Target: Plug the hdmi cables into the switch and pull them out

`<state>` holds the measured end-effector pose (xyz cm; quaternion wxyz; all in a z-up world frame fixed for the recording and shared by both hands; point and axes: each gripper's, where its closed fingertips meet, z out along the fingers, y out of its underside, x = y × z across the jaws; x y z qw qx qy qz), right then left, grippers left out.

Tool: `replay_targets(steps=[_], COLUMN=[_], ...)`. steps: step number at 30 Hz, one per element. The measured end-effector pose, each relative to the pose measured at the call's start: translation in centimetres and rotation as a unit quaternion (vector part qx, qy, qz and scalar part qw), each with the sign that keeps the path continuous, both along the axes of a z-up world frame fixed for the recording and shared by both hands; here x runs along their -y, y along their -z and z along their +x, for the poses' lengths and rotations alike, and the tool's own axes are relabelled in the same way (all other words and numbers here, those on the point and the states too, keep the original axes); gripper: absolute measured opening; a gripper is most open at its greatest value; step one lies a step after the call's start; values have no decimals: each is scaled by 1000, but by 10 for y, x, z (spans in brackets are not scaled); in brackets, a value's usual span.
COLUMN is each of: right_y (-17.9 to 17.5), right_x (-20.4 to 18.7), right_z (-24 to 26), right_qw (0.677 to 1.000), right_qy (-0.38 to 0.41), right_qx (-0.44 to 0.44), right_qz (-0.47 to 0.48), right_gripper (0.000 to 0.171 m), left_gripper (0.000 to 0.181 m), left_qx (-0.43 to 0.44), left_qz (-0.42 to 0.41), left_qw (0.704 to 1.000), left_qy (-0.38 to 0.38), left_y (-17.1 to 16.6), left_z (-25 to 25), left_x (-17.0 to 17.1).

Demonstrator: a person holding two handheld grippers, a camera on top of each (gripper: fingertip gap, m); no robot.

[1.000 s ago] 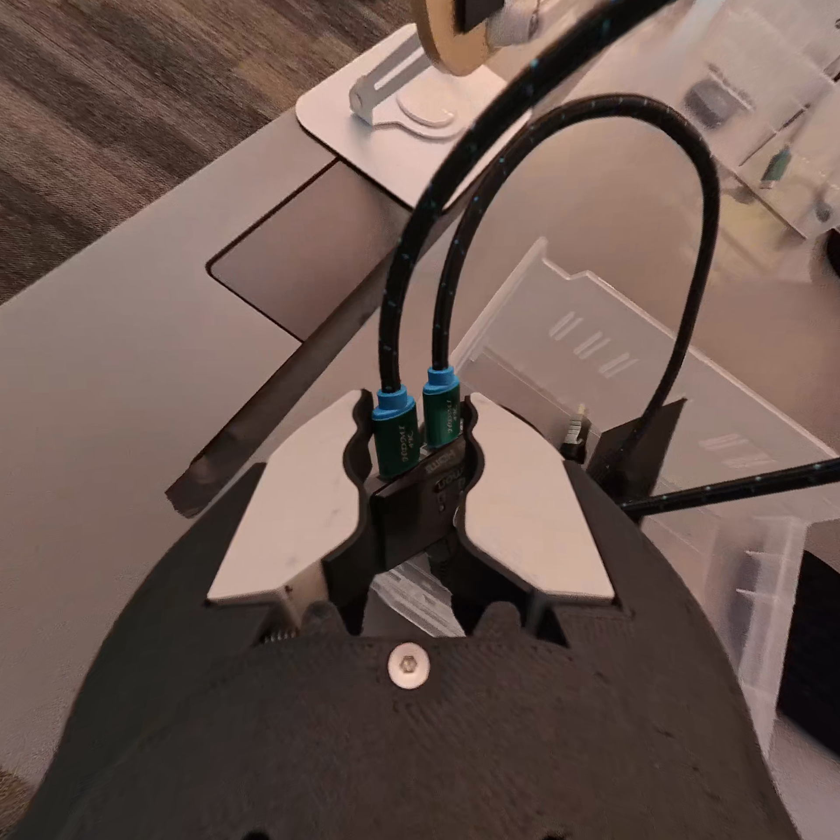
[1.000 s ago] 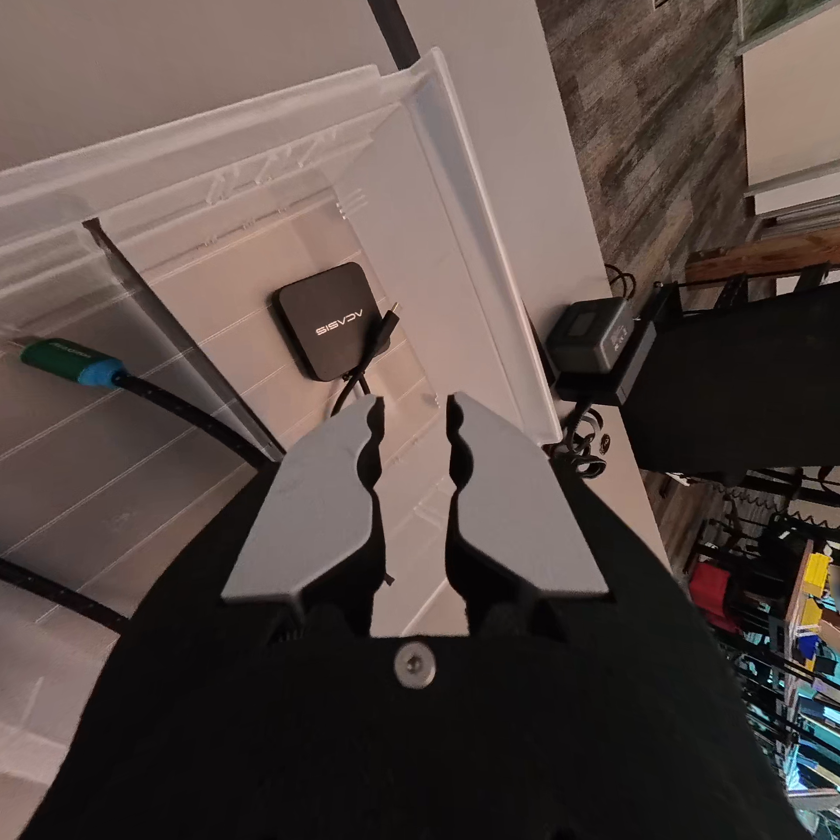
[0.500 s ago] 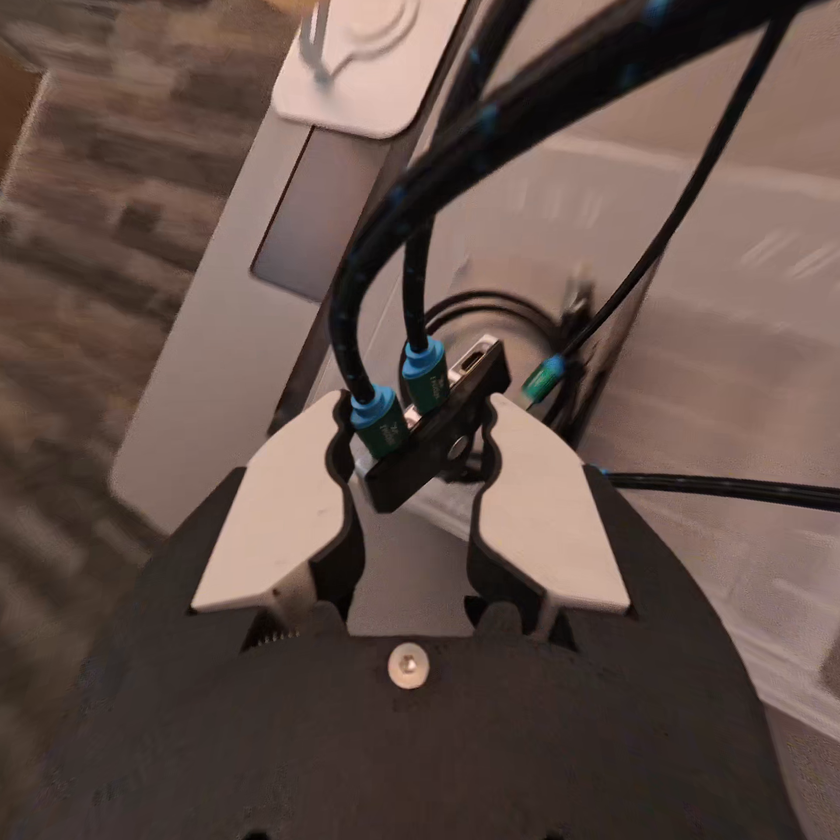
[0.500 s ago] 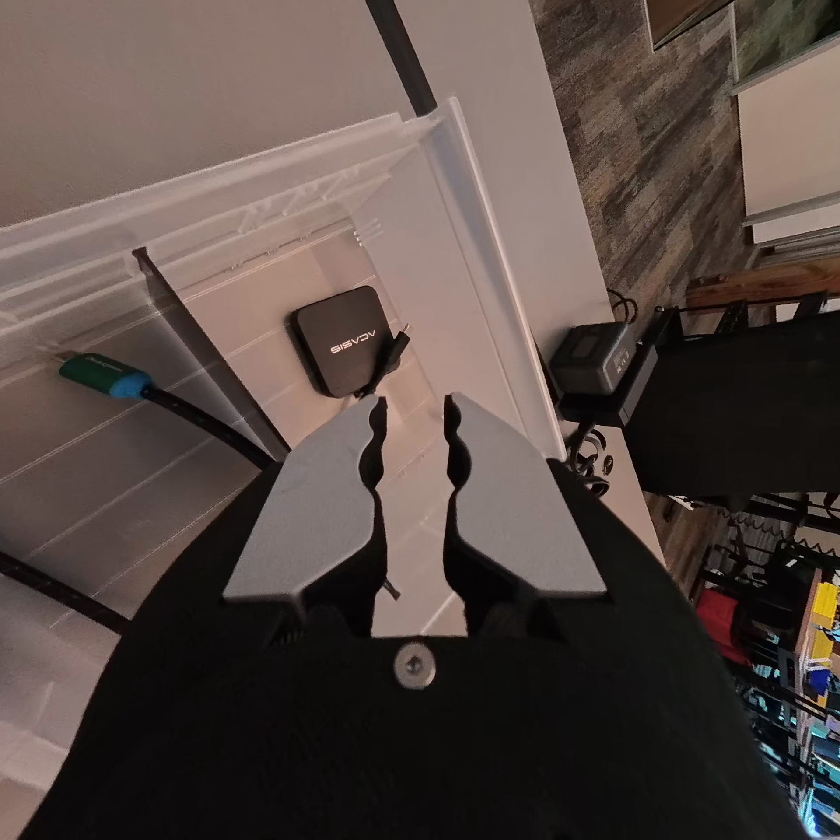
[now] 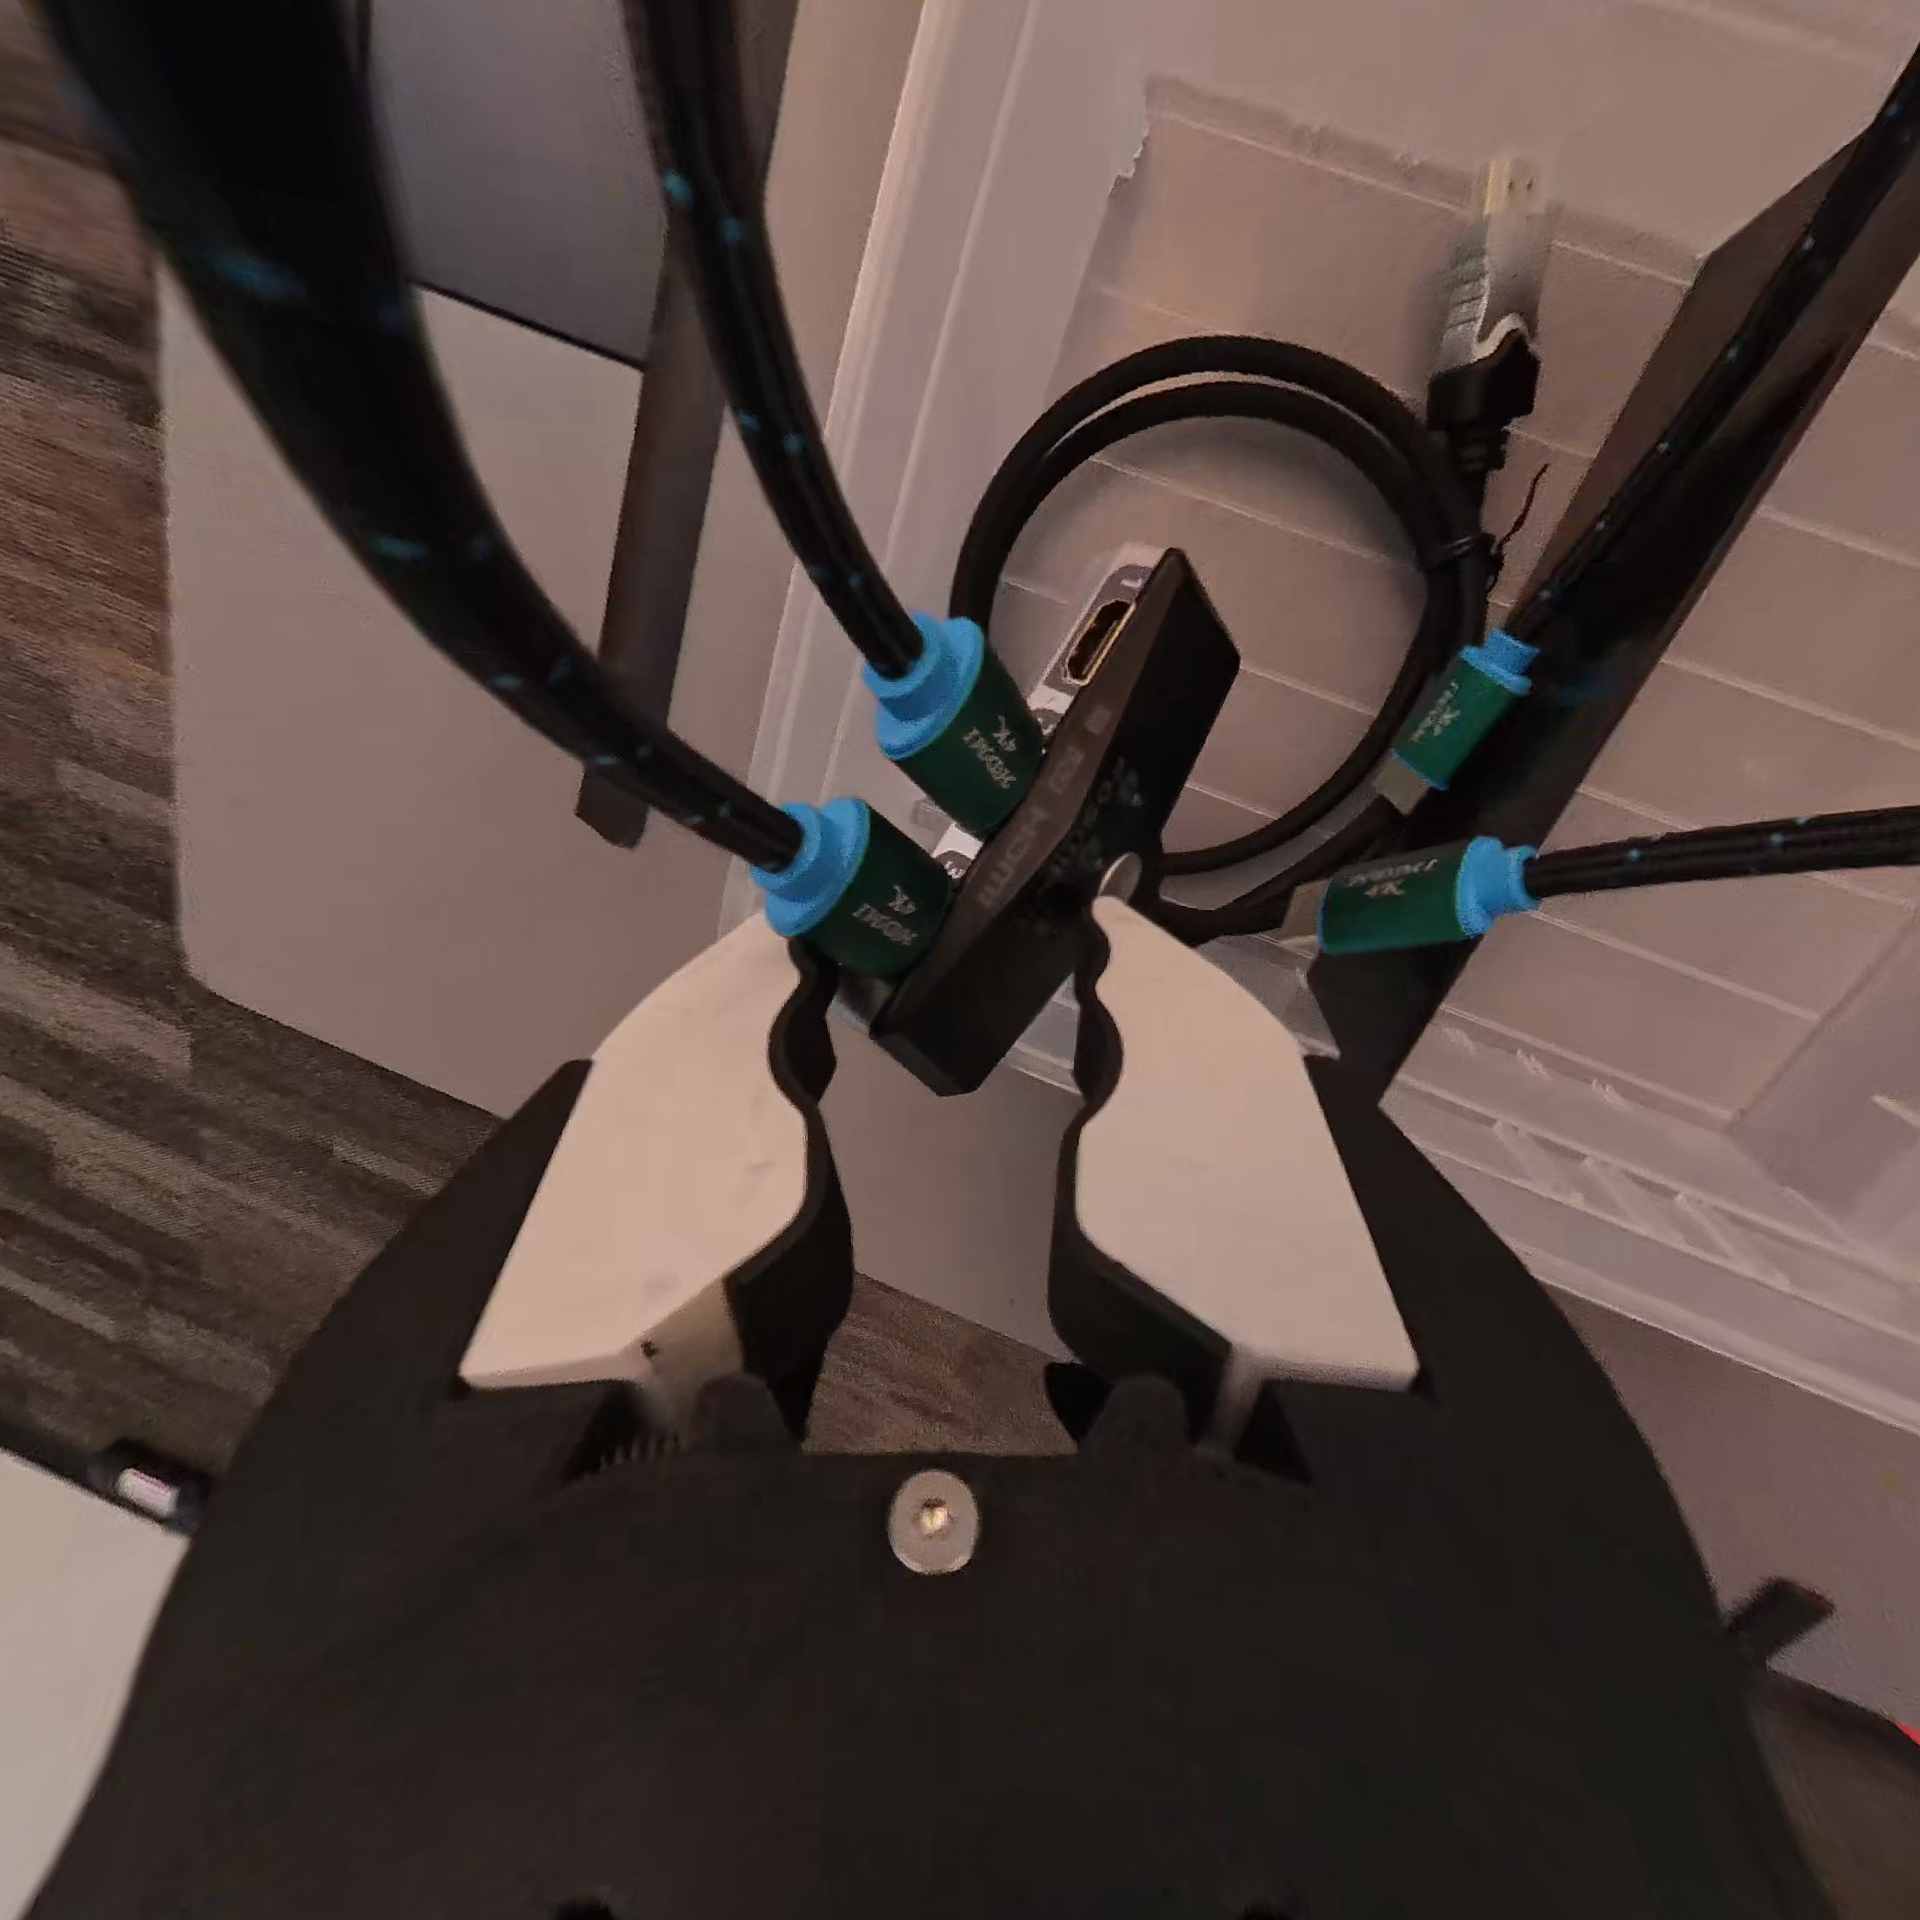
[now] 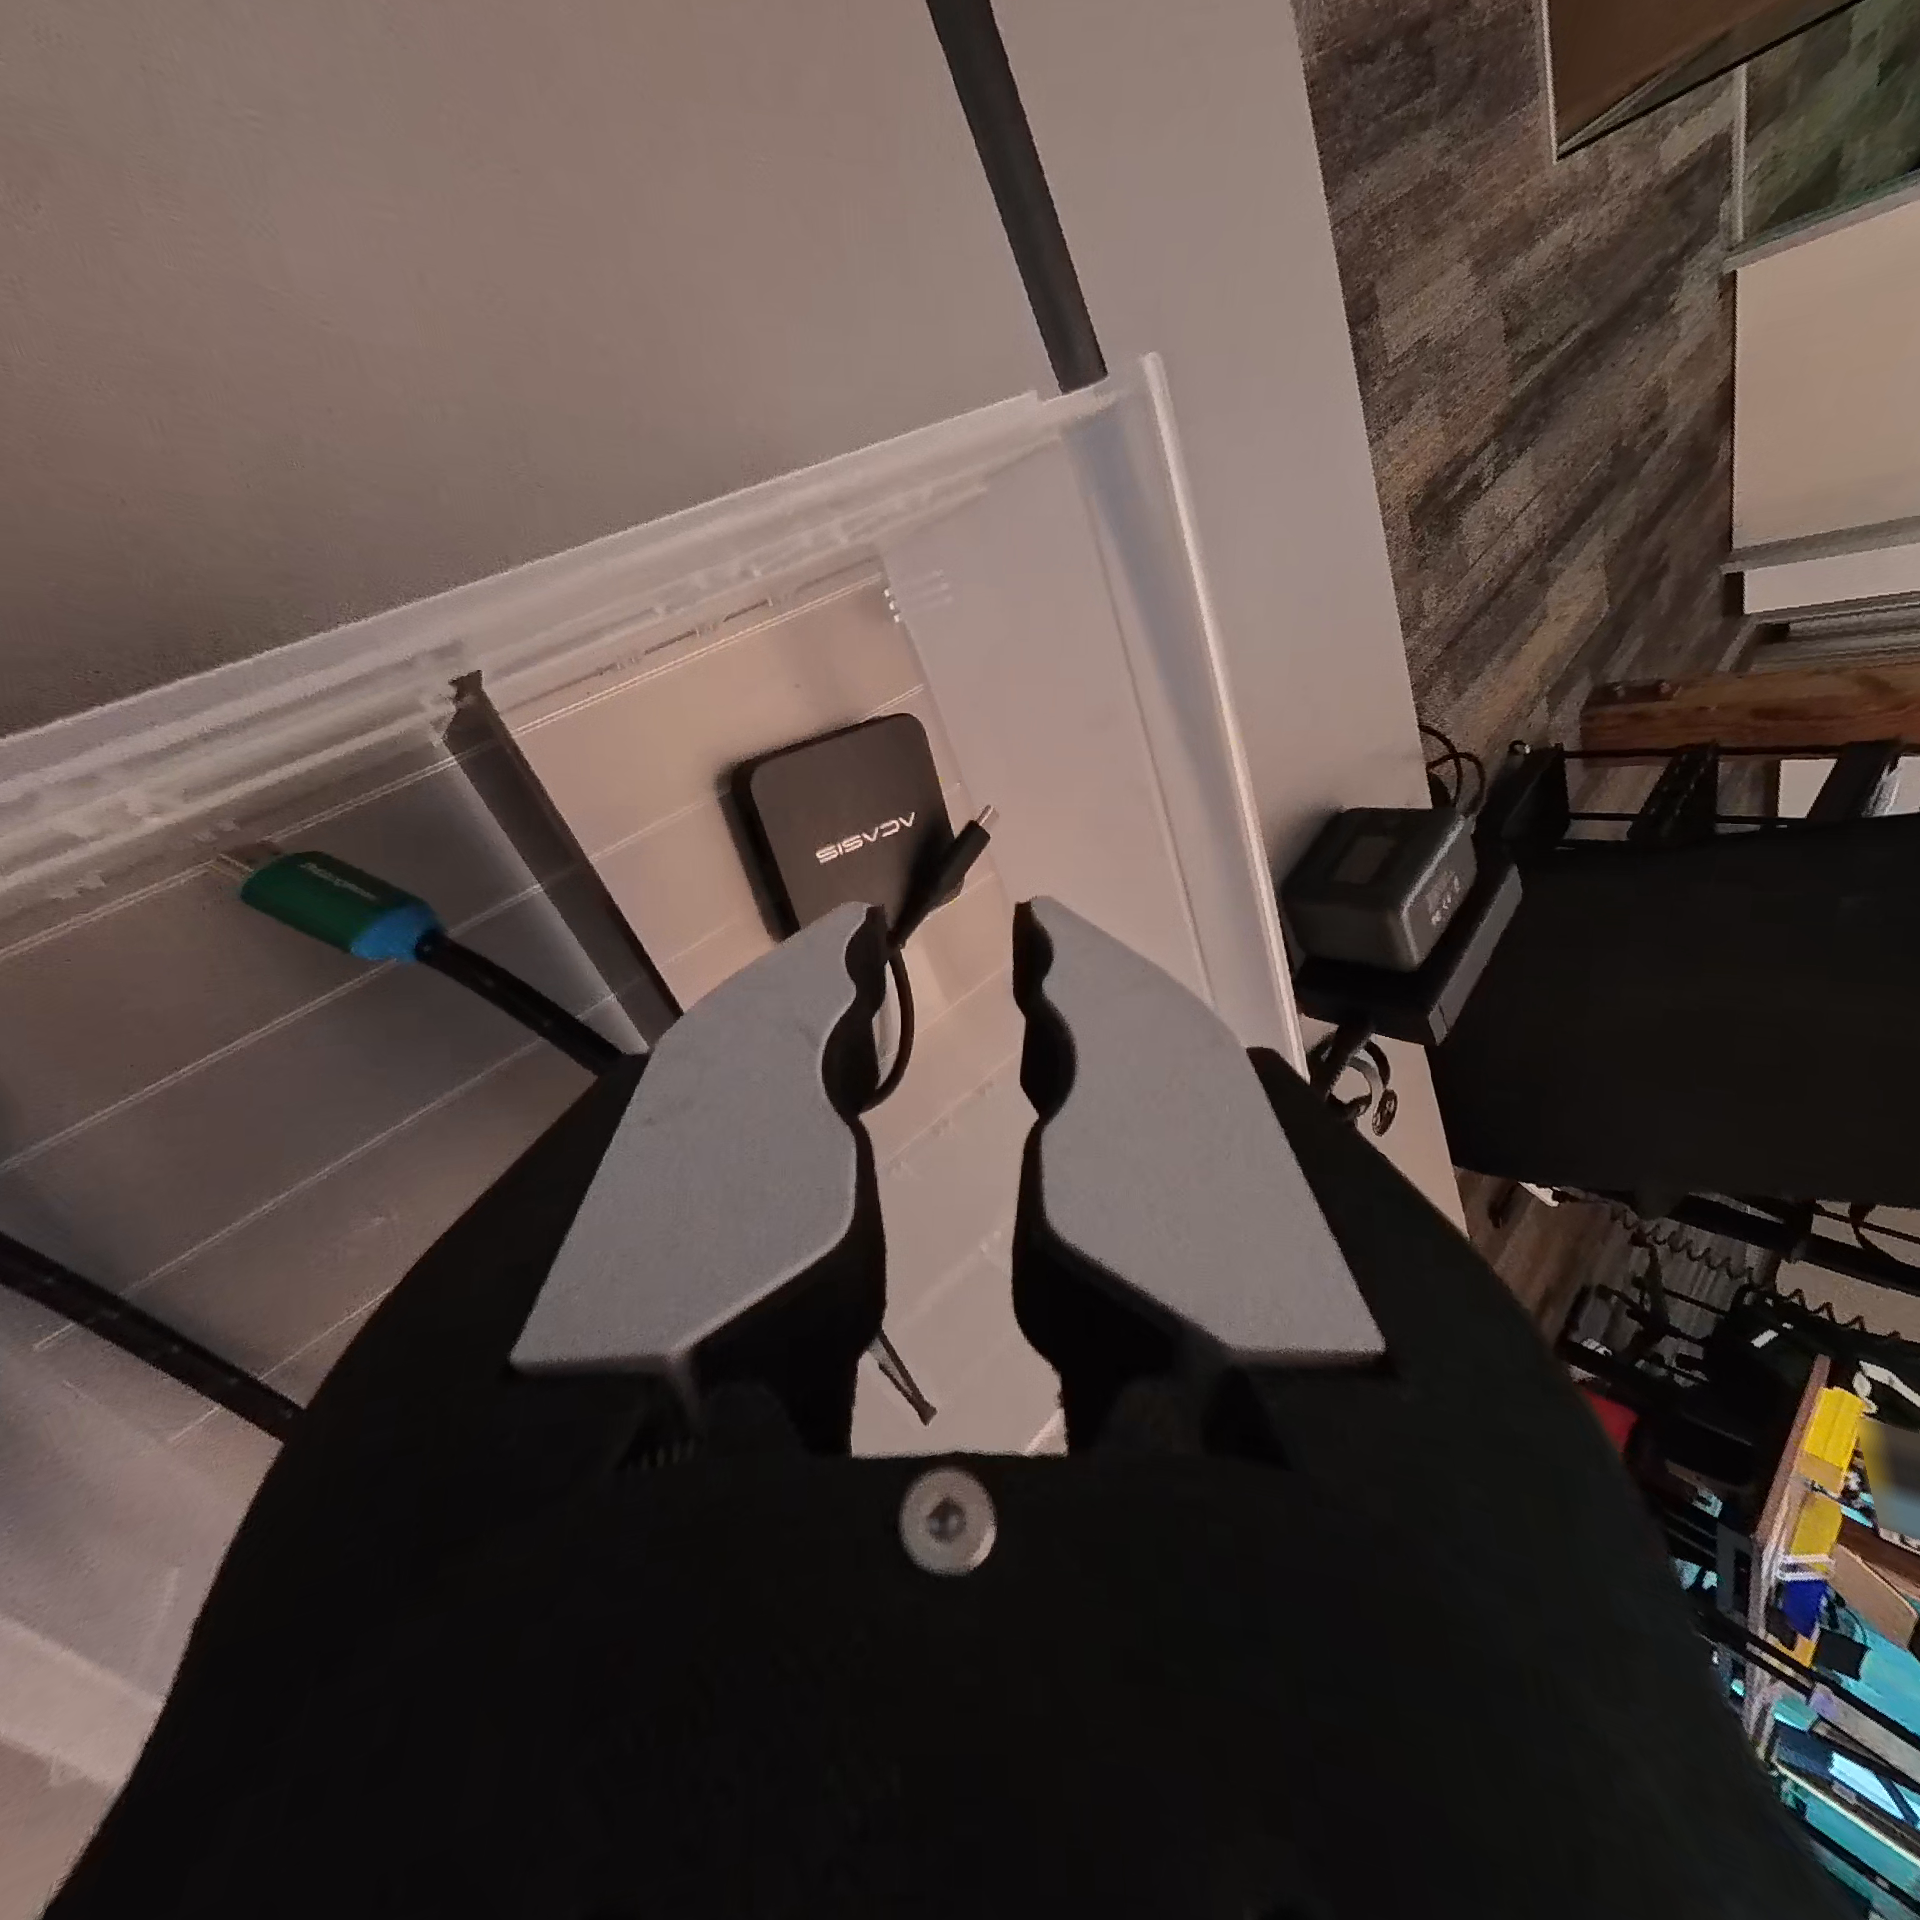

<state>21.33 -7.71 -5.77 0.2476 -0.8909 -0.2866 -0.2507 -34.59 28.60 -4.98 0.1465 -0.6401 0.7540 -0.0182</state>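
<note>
In the left wrist view my left gripper [image 5: 945, 935] stands with its jaws apart around the near end of the black HDMI switch [image 5: 1081, 821], which tilts over the rim of a clear plastic bin [image 5: 1558, 1164]. Two green-and-blue HDMI plugs [image 5: 956, 727] [image 5: 862, 899] sit in the switch; a third port [image 5: 1101, 644] is empty. Two loose plugs [image 5: 1455, 717] [image 5: 1403, 904] lie in the bin. My right gripper [image 6: 940, 925] is open and empty above the bin, with another green plug [image 6: 322, 894] to its left.
A coiled black cable [image 5: 1195, 499] lies in the bin under the switch, beside a black divider [image 5: 1579, 623]. A black square box [image 6: 842, 831] with a short cable sits in the right compartment. A grey device [image 6: 1382, 894] stands by the white table's [image 6: 520, 260] edge.
My left gripper swung over the bin and its jaws widened; the switch tilted and slid forward to the fingertips. My right gripper drew back a little and stayed open.
</note>
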Motion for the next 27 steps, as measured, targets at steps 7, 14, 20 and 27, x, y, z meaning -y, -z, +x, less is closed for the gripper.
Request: replay_targets(steps=[7,14,20,27], right_y=[8,18,21,22], right_x=[2,2,2,0], right_z=[5,9,9,8], right_qw=[1000,999,999,999], right_qy=[6,13,14,10], right_qx=[-2,-5,-6,-9], right_qz=[-16,-34,-42,-41], right_gripper=[24,23,20,19], left_gripper=[46,46,46,30], left_qx=[-35,55,127,189], left_qz=[-142,-182,-181,-214], left_qw=[989,982,975,956], left_qy=[-25,2,23,64], left_y=[23,25,20,-16], left_z=[-13,6,17,16], left_x=[5,4,4,34])
